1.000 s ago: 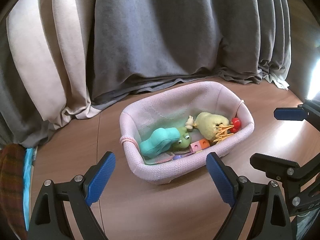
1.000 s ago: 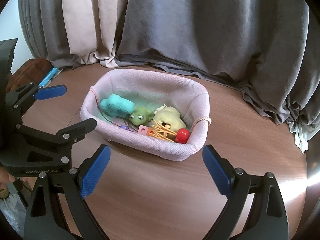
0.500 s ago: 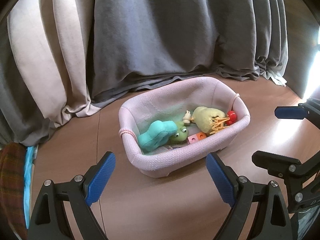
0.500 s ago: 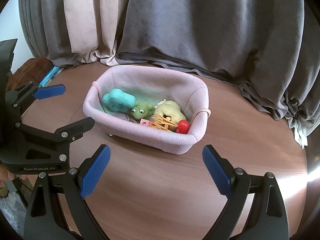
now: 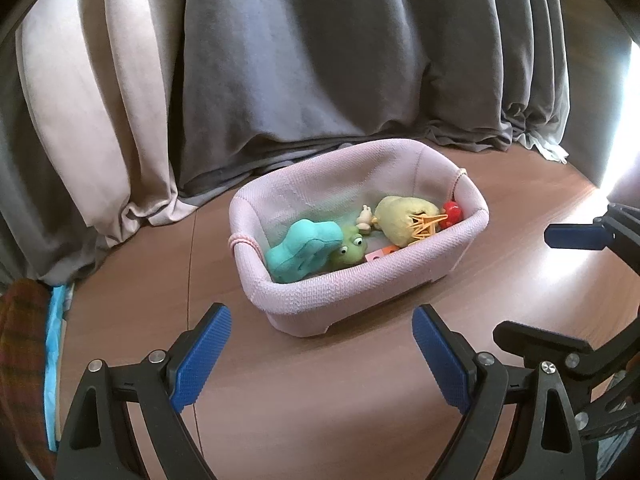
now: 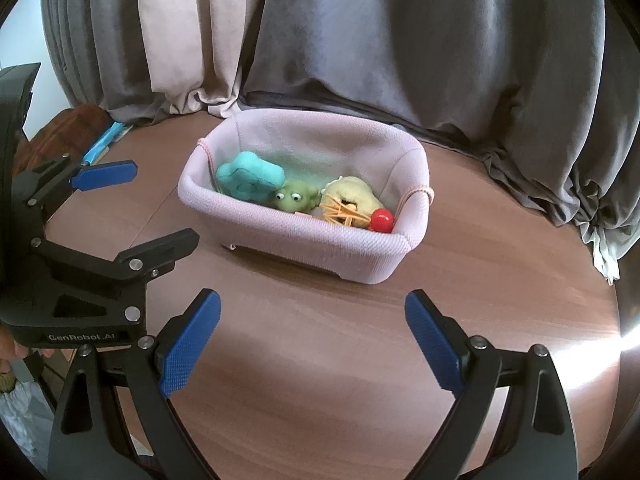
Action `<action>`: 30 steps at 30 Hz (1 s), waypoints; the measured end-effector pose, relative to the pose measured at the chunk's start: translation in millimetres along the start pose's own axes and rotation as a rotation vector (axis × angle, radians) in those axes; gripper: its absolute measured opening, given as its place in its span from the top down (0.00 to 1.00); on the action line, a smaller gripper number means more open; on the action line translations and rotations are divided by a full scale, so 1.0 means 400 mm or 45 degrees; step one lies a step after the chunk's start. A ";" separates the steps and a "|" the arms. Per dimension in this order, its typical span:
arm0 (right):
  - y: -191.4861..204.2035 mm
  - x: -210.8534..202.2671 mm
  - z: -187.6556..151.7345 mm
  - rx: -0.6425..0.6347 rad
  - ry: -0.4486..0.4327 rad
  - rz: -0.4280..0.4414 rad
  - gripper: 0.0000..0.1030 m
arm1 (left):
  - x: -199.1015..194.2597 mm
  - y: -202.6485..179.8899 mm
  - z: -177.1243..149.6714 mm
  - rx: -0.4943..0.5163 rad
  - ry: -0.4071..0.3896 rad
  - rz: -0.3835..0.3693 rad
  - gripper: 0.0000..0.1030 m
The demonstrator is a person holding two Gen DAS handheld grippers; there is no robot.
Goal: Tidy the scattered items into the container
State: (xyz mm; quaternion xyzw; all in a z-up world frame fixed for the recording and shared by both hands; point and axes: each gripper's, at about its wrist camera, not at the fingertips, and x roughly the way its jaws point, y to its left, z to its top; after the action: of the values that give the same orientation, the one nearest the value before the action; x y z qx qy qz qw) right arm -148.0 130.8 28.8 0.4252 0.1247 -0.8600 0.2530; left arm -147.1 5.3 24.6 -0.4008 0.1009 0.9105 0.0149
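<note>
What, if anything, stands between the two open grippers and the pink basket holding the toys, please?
Nothing visible does. Only bare wooden tabletop lies between the right gripper and the pink basket, and likewise between the left gripper and the basket. Both grippers are open and empty; the toys already sit inside.

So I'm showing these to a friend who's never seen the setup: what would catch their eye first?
Probably the pink basket in the middle of the brown table, with a teal toy, a green frog and a red ball inside. Then the blue-padded left gripper and right gripper in the foreground, jaws wide open and empty.
</note>
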 end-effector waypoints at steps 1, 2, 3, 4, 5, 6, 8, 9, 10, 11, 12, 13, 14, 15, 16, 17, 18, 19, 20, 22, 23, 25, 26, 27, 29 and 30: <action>0.002 0.000 -0.005 0.000 -0.001 0.000 0.11 | 0.000 -0.001 -0.002 -0.001 0.001 0.000 0.13; 0.004 -0.001 -0.009 0.001 -0.006 -0.001 0.11 | 0.000 -0.001 -0.004 -0.001 0.001 0.000 0.13; 0.005 -0.002 -0.013 0.003 -0.011 -0.001 0.11 | -0.001 -0.001 -0.004 -0.001 0.001 0.000 0.13; 0.006 -0.002 -0.017 0.005 -0.011 0.003 0.11 | -0.001 -0.001 -0.005 -0.001 0.002 0.000 0.13; 0.007 -0.002 -0.020 0.005 -0.011 0.006 0.11 | -0.001 -0.002 -0.007 -0.003 0.002 -0.001 0.13; 0.008 -0.001 -0.023 0.005 -0.010 0.006 0.11 | -0.002 -0.003 -0.011 -0.004 0.001 -0.002 0.13; 0.010 0.000 -0.030 0.004 -0.009 0.001 0.11 | -0.001 -0.007 -0.018 -0.005 0.002 -0.004 0.13; 0.011 0.000 -0.034 0.006 -0.008 0.000 0.11 | -0.001 -0.009 -0.022 -0.005 0.004 -0.005 0.13; 0.011 0.001 -0.038 0.007 -0.009 -0.001 0.11 | 0.000 -0.013 -0.025 -0.004 0.006 -0.008 0.13; 0.012 0.001 -0.043 0.009 -0.012 -0.002 0.11 | 0.001 -0.016 -0.029 -0.003 0.007 -0.010 0.13; 0.013 0.000 -0.048 0.010 -0.016 -0.004 0.11 | 0.001 -0.019 -0.031 -0.003 0.006 -0.012 0.13; 0.015 -0.001 -0.055 0.011 -0.024 -0.009 0.11 | 0.001 -0.022 -0.034 -0.004 0.005 -0.014 0.13; 0.015 -0.002 -0.059 0.010 -0.029 -0.013 0.11 | 0.001 -0.024 -0.037 -0.006 0.006 -0.017 0.13; 0.017 -0.002 -0.063 0.009 -0.032 -0.016 0.11 | 0.002 -0.026 -0.040 -0.007 0.006 -0.019 0.13; 0.019 -0.002 -0.069 0.007 -0.034 -0.013 0.11 | 0.003 -0.028 -0.042 -0.009 0.008 -0.021 0.13; 0.020 0.000 -0.072 0.007 -0.031 -0.009 0.11 | 0.004 -0.029 -0.045 -0.010 0.009 -0.021 0.13; 0.021 0.002 -0.076 0.007 -0.028 -0.010 0.11 | 0.005 -0.031 -0.048 -0.009 0.009 -0.020 0.13; 0.022 0.004 -0.082 0.006 -0.026 -0.014 0.11 | 0.006 -0.034 -0.053 -0.008 0.009 -0.017 0.13; 0.022 0.006 -0.085 0.006 -0.025 -0.017 0.11 | 0.007 -0.035 -0.057 -0.008 0.008 -0.014 0.13; 0.022 0.009 -0.094 0.009 -0.025 -0.018 0.11 | 0.007 -0.037 -0.065 -0.012 0.006 -0.012 0.13; 0.021 0.009 -0.098 0.012 -0.026 -0.017 0.11 | 0.007 -0.038 -0.070 -0.015 0.005 -0.011 0.13; 0.020 0.008 -0.106 0.017 -0.030 -0.013 0.11 | 0.008 -0.037 -0.079 -0.023 0.005 -0.011 0.13; 0.020 0.008 -0.111 0.018 -0.033 -0.013 0.11 | 0.009 -0.037 -0.082 -0.027 0.006 -0.009 0.13; 0.019 0.008 -0.115 0.020 -0.036 -0.015 0.11 | 0.010 -0.036 -0.086 -0.032 0.006 -0.006 0.13; 0.020 0.008 -0.121 0.019 -0.041 -0.019 0.11 | 0.011 -0.033 -0.093 -0.042 0.003 -0.004 0.13; 0.020 0.008 -0.125 0.019 -0.043 -0.018 0.11 | 0.011 -0.032 -0.097 -0.050 0.001 -0.003 0.13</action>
State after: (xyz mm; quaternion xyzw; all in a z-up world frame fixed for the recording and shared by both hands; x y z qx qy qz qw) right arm -111.7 144.4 -4.1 0.4115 0.1169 -0.8699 0.2457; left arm -120.4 9.8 -6.2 -0.4013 0.0827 0.9121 0.0082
